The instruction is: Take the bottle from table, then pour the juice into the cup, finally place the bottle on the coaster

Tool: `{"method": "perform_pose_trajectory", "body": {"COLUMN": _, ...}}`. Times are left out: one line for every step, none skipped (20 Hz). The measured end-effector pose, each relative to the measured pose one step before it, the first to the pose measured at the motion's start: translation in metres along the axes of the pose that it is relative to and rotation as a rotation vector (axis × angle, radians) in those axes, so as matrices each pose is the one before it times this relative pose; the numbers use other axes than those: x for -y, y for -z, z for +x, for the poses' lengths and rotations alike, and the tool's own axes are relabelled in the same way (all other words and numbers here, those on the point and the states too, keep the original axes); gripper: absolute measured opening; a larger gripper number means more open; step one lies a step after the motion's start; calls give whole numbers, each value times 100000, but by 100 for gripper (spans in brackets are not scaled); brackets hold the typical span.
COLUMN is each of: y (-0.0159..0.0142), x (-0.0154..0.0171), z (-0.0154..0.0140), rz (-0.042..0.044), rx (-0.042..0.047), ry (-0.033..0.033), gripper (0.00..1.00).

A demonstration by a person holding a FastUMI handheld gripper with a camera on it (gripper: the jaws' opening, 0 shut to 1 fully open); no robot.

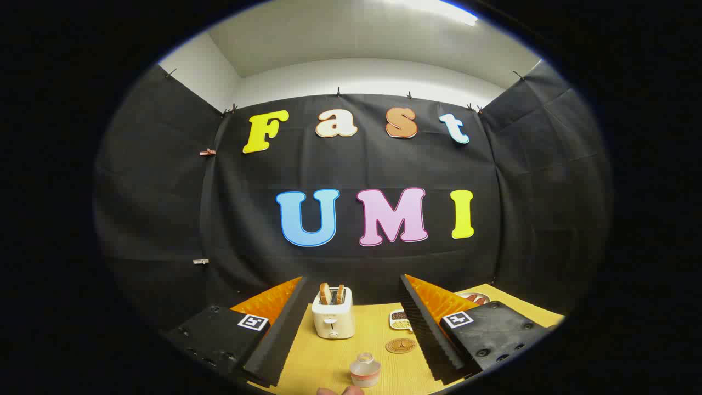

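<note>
In the gripper view your gripper point(351, 329) hangs above a yellow wood-grain table point(323, 356), and its two ribbed fingers point(282, 334) stand wide apart with nothing between the pads; each finger carries a small square black-and-white marker.

Straight ahead at twelve o'clock, between the fingers and toward the far edge of the table, stands a cream two-slot toaster point(333, 319) with two slices of browned toast sticking up from its slots. It sits just before the black cloth wall.

Closer to you, at about one o'clock from the gap's middle and near the right finger, lies a flat round brown coaster point(400, 345) with a pale emblem on it. Beyond that coaster, at one o'clock, rests a small white divided dish point(400, 320) holding dark and pale bits. Further off at two o'clock, past the right finger, a plate point(473, 298) with brownish food peeks out.

Nearest to you, at six o'clock and low between the fingers, stands a small clear container with a narrow neck point(364, 370) and a reddish band near its base; you cannot tell from here whether it is the bottle or the cup. Just below it something pale and rounded point(340, 391) shows, too cut off to tell.
</note>
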State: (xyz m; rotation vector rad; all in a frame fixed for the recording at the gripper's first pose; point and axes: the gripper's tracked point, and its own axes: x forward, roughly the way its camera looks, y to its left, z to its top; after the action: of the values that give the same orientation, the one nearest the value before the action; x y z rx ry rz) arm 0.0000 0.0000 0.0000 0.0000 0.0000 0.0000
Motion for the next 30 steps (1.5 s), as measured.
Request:
{"method": "perform_pose_trajectory", "body": {"y": 97, "x": -160, "z": 58, "rz": 79, "rx": -256, "ry": -209, "gripper": 99}}
{"method": "perform_pose_trajectory", "body": {"y": 57, "x": -163, "z": 71, "rz": 89, "rx": -245, "ry": -213, "gripper": 99}}
{"method": "perform_pose_trajectory", "body": {"y": -7, "x": -138, "z": 71, "rz": 55, "rx": -165, "ry": -91, "gripper": 99}}
{"method": "perform_pose_trajectory", "body": {"y": 41, "x": -127, "z": 102, "rz": 125, "rx": -32, "ry": -6, "gripper": 99}}
{"method": "perform_pose_trajectory", "body": {"y": 66, "x": -154, "z": 20, "rz": 181, "rx": 3, "ry": -126, "gripper": 99}}
{"method": "perform_pose_trajectory", "body": {"y": -7, "x": -109, "z": 3, "rz": 167, "rx": 28, "ry": 6, "gripper": 99}}
{"method": "perform_pose_trajectory", "body": {"y": -37, "x": -32, "z": -23, "rz": 8, "rx": 73, "ry": 98, "gripper": 99}}
{"method": "perform_pose_trajectory", "body": {"y": 32, "x": 18, "z": -18, "rz": -207, "rx": 186, "ry": 460, "gripper": 99}}
{"method": "perform_pose_trajectory", "body": {"y": -19, "x": -12, "z": -53, "rz": -196, "rx": 219, "ry": 386, "gripper": 99}}
{"method": "perform_pose_trajectory", "body": {"y": -51, "x": -54, "z": -14, "rz": -108, "rx": 243, "ry": 260, "gripper": 99}}
{"method": "perform_pose_trajectory", "body": {"y": -50, "x": -23, "z": -56, "rz": -56, "rx": 244, "ry": 166, "gripper": 99}}
{"method": "perform_pose_trajectory", "body": {"y": 39, "x": -28, "z": -39, "rz": -63, "rx": 79, "ry": 189, "gripper": 99}}
{"method": "perform_pose_trajectory", "body": {"y": 121, "x": 65, "z": -72, "rz": -154, "rx": -172, "ry": 226, "gripper": 99}}
{"method": "perform_pose_trajectory", "body": {"y": 197, "x": 18, "z": 40, "rz": -291, "rx": -398, "ry": 299, "gripper": 99}}
{"method": "perform_pose_trajectory", "body": {"y": 234, "x": 40, "z": -3, "rz": -458, "rx": -463, "ry": 216, "gripper": 99}}
{"method": "perform_pose_trajectory", "body": {"y": 221, "x": 5, "z": -104, "rz": -945, "rx": -178, "ry": -132, "gripper": 99}}
{"method": "perform_pose_trajectory", "body": {"y": -71, "x": 118, "z": -98, "rz": -1541, "rx": 1158, "ry": 776, "gripper": 99}}
{"method": "perform_pose_trajectory", "body": {"y": 157, "x": 538, "z": -18, "rz": -1232, "rx": 1848, "ry": 1986, "gripper": 99}}
{"method": "perform_pose_trajectory", "body": {"y": 861, "x": 212, "z": 130, "rz": -82, "rx": 315, "ry": 1519, "gripper": 99}}
{"method": "perform_pose_trajectory", "body": {"y": 1359, "x": 113, "z": -69, "rz": 1138, "rx": -905, "ry": 688, "gripper": 99}}
{"method": "perform_pose_trajectory", "body": {"y": 1527, "x": -344, "z": -6, "rz": 1172, "rx": -1330, "ry": -660, "gripper": 99}}
{"method": "perform_pose_trajectory", "body": {"y": 1396, "x": -185, "z": -38, "rz": 478, "rx": 9, "ry": -886, "gripper": 99}}
{"method": "perform_pose_trajectory", "body": {"y": 1062, "x": 287, "z": -73, "rz": -174, "rx": 1100, "ry": 78, "gripper": 99}}
{"method": "perform_pose_trajectory", "body": {"y": 1232, "x": 630, "z": -32, "rz": -354, "rx": 1421, "ry": 1966, "gripper": 99}}
{"method": "perform_pose_trajectory", "body": {"y": 1524, "x": 751, "z": 3, "rz": -261, "rx": 535, "ry": 2101, "gripper": 99}}
{"method": "perform_pose_trajectory", "body": {"y": 1769, "x": 296, "z": 60, "rz": -495, "rx": -854, "ry": 570, "gripper": 99}}
{"method": "perform_pose_trajectory", "body": {"y": 1979, "x": -3, "z": -8, "rz": -1675, "rx": -1655, "ry": -197, "gripper": 99}}
{"method": "perform_pose_trajectory", "body": {"y": 1892, "x": 181, "z": 62, "rz": -2663, "rx": -2100, "ry": -249, "gripper": 99}}
{"method": "perform_pose_trajectory", "body": {"y": 1772, "x": 135, "z": 179, "rz": -2768, "rx": -1952, "ry": -409, "gripper": 99}}
{"method": "perform_pose_trajectory", "body": {"y": 1439, "x": -150, "z": 131, "rz": -2168, "rx": -1257, "ry": -896, "gripper": 99}}
